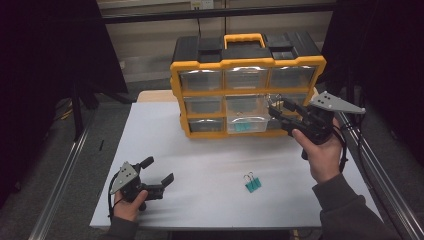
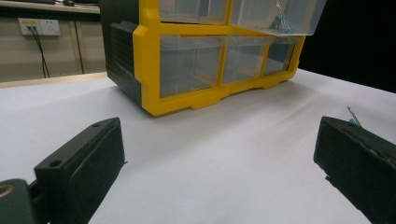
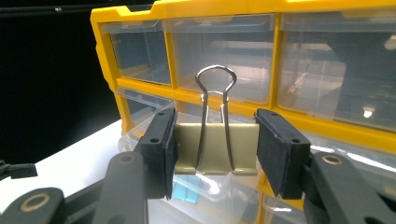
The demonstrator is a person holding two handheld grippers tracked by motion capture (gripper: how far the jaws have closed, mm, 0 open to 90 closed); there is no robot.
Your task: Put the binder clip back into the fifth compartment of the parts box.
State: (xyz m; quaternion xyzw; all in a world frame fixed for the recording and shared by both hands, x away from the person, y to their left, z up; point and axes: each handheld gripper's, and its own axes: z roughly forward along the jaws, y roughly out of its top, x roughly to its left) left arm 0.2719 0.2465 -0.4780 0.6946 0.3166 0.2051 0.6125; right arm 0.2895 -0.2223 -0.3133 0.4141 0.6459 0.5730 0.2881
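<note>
Gold clip hovering over the open bin

Your right gripper [image 3: 215,149] is clamped on a gold binder clip [image 3: 216,148], wire handles up, right in front of the yellow organizer [image 1: 247,82] in the upper middle of the high view. Its bottom-middle clear drawer [image 1: 247,124] is pulled out with teal clips [image 1: 242,127] sitting inside; the other drawers look empty as far as I can tell. Your left gripper [image 1: 159,172], lower left, has its jaws wide apart over bare table [image 1: 200,150]. One loose teal binder clip [image 1: 252,183] lies lower middle.
</note>
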